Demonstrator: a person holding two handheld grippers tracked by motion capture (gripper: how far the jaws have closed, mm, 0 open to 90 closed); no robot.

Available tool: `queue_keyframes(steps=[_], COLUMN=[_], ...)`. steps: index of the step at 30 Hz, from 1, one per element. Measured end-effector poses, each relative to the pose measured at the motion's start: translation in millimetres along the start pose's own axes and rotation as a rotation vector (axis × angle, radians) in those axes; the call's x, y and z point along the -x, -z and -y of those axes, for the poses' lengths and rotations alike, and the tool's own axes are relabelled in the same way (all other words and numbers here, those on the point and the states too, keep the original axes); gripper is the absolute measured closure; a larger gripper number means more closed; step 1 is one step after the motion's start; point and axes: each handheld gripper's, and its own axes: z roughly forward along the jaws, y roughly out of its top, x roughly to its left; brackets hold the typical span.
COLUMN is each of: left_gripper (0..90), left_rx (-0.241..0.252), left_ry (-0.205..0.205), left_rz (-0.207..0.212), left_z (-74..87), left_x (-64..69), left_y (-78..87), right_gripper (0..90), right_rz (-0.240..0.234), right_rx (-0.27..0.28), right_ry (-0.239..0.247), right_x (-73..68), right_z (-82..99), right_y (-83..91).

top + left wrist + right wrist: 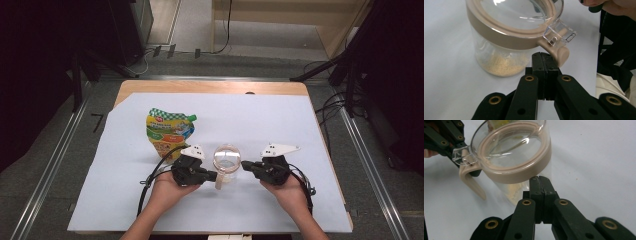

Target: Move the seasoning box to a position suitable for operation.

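Jar: a clear jar with a beige collar and clear lid stands upright on the white sheet over the counter, near the person's edge, between the two tools.
Contents: a low layer of pale granules lies at the bottom.
Handle: a beige handle with a clear lid tab above it points toward the left tool.
Left tool: the left tool has its jaws fully together with nothing between them; the tips sit just at the handle's end.
Right tool: the right tool has its jaws pressed together, empty, with the tips against the jar's side below the collar.
Pouch: a colourful refill pouch lies behind the left hand, apart from the jar.
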Motion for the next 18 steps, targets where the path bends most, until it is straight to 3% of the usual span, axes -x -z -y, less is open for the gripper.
queue_keyframes(steps=[8,11,18], left_gripper=[90.0,90.0,90.0], left_rx=[0.004,0.002,0.001], left_ry=[-0.003,0.033,0.004], left_rz=[0.012,0.031,0.027], left_z=[-1.7,-3.0,-7.6], left_x=[6.7,7.4,15.0], left_y=[-7.0,-9.8,-18.8], right_gripper=[90.0,90.0,90.0], right_rz=[0.011,0.024,0.043], right_rx=[0.010,0.022,0.044], right_ry=[-0.015,-0.010,0.008], right_x=[2.0,1.6,0.1], right_z=[0.5,-0.4,-4.3], right_y=[-5.2,-8.9,-20.6])
